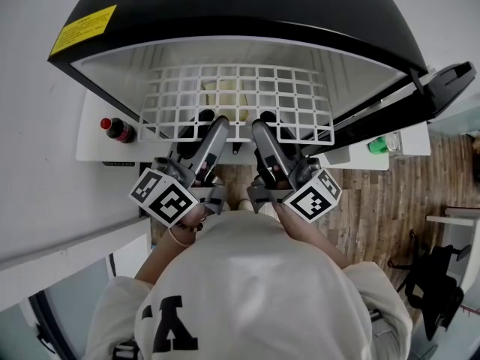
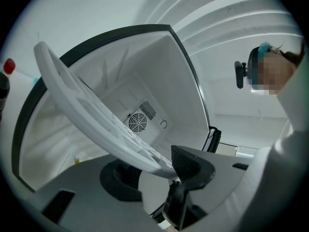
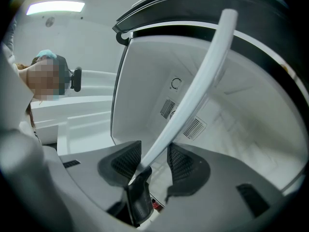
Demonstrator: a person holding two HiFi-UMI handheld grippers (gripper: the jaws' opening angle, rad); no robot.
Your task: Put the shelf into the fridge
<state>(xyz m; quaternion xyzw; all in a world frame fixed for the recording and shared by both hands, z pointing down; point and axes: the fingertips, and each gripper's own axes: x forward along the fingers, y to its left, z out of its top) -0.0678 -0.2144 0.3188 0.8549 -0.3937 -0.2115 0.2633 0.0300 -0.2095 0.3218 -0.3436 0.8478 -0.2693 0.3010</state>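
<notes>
A white grid shelf (image 1: 238, 100) hangs level in the mouth of the small black fridge (image 1: 225, 10), its far part inside the white cavity. My left gripper (image 1: 215, 128) is shut on the shelf's near edge, left of centre. My right gripper (image 1: 260, 128) is shut on the same edge just beside it. In the left gripper view the shelf (image 2: 91, 120) slants up and to the left from the gripper (image 2: 166, 167). In the right gripper view the shelf's rim (image 3: 193, 93) runs up out of the gripper (image 3: 152, 161), between the dark ribbed pads (image 3: 126, 160).
The fridge door (image 1: 424, 96) stands open at the right. A cola bottle with a red cap (image 1: 118, 130) lies on the white table (image 1: 94, 145) at the left, and something green (image 1: 379, 145) sits at the right. A round fan vent (image 2: 138, 123) shows on the fridge's back wall.
</notes>
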